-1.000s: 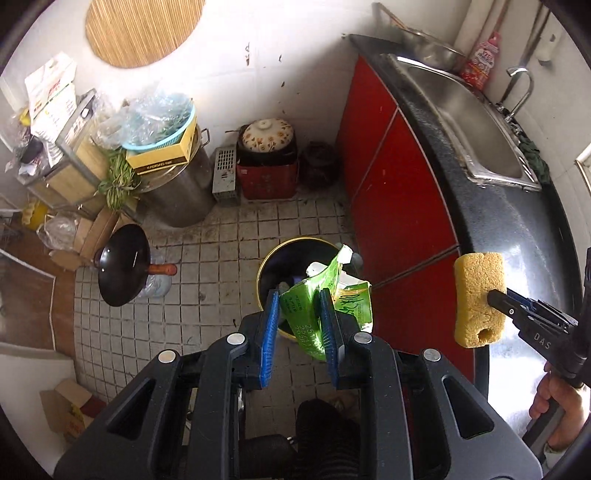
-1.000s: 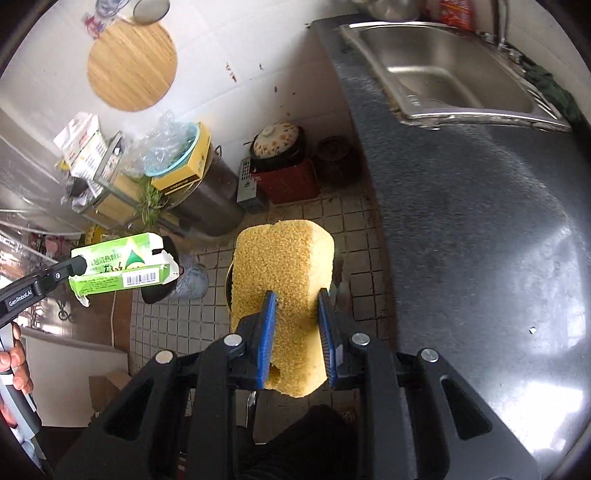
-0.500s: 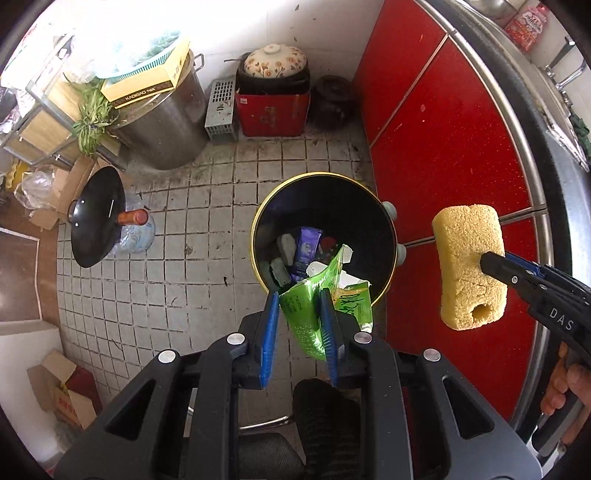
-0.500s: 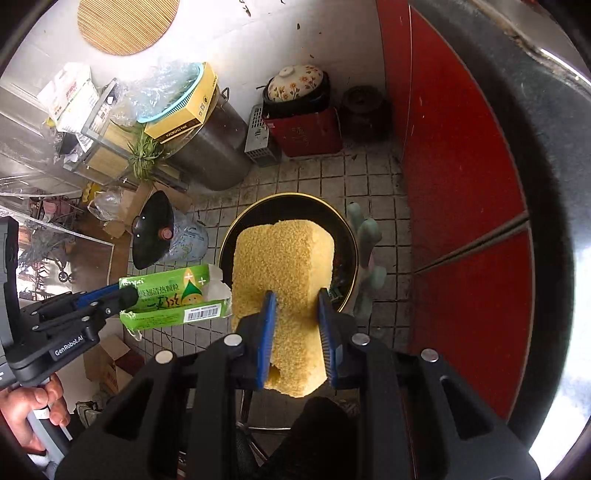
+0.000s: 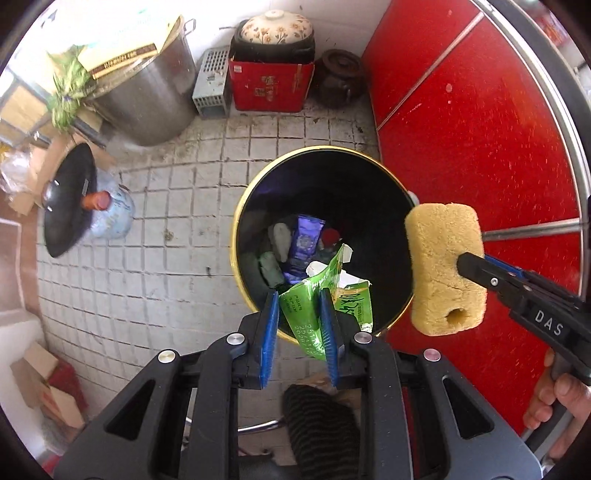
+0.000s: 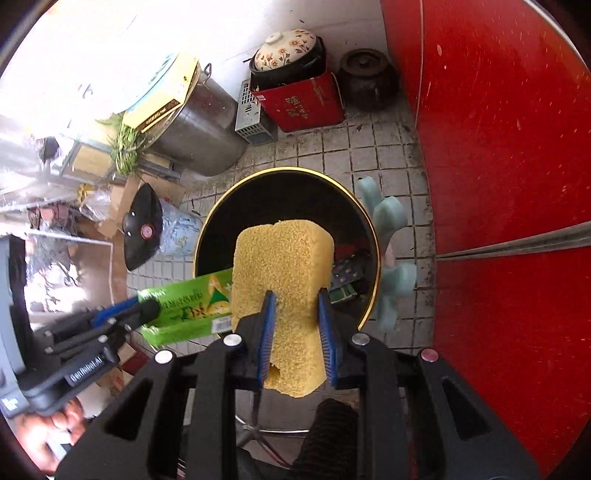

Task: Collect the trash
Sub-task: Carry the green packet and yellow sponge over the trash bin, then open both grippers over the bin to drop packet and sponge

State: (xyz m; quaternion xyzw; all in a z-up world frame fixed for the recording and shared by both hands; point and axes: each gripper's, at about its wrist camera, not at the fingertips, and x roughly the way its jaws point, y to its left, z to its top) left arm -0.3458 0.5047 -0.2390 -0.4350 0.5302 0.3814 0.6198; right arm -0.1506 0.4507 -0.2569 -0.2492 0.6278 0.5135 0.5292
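My left gripper (image 5: 299, 299) is shut on a crumpled green drink carton (image 5: 314, 295), pointing straight down over the near rim of a round black trash bin (image 5: 236, 236) with a gold edge. Several wrappers lie at the bin's bottom. My right gripper (image 6: 297, 299) is shut on a yellow sponge (image 6: 282, 266), hanging over the same bin (image 6: 210, 229). In the left wrist view the sponge (image 5: 443, 266) and right gripper (image 5: 471, 264) hover at the bin's right rim. The right wrist view shows the carton (image 6: 188, 306) and left gripper (image 6: 147, 310) to the lower left.
Red cabinet doors (image 5: 480, 147) stand right of the bin. Against the back wall sit a steel stockpot (image 5: 147, 107), a red box (image 5: 269, 85) bearing a floral-lidded pot (image 5: 277, 27), and a dark jar (image 5: 338, 77). A black wok (image 5: 68, 206) lies left on the tiled floor (image 5: 147, 258).
Both grippers have come down toward the bin with the carton and sponge still held. The bin now looks much larger, and the countertop and sink have left view.
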